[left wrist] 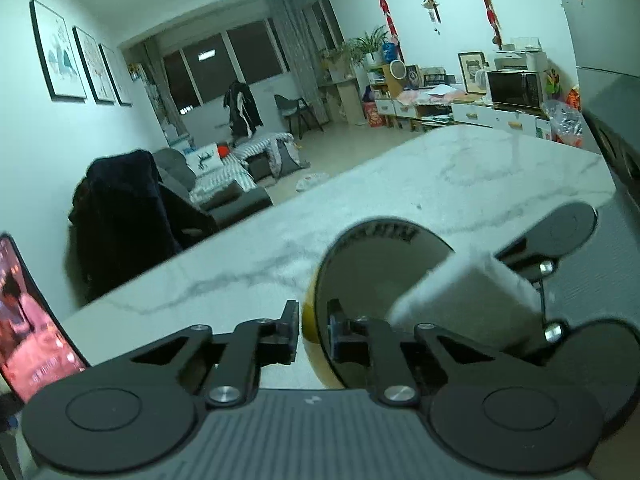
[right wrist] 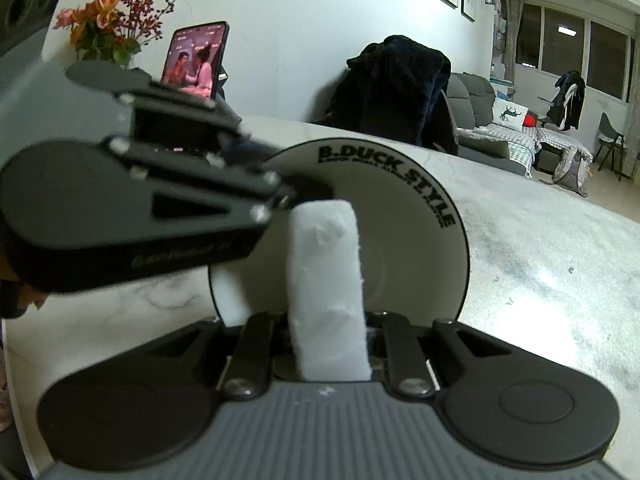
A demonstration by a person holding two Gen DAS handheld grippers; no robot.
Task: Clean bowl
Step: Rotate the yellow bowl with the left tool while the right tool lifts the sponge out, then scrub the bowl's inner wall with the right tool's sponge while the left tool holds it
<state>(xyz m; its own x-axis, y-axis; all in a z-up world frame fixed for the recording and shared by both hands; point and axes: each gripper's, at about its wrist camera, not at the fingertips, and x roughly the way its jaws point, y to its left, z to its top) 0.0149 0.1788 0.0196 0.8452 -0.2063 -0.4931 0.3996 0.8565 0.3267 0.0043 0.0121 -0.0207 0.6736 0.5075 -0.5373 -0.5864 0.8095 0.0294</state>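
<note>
The bowl (left wrist: 360, 280) is pinched at its rim by the left gripper (left wrist: 314, 330) and should be held still while the white sponge (right wrist: 326, 292), squeezed in the right gripper (right wrist: 328, 344), is rubbed gently around the inside.

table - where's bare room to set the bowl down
The marble table is bare right of the bowl, out to the sofa-side edge, and beyond it in the left wrist view. It is crowded left of the bowl: left gripper on the rim, phone, flowers.

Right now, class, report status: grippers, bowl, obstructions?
Left gripper shut on yellow-and-white bowl rim. Right gripper shut on white sponge, inside bowl. Nothing obstructing.
</note>
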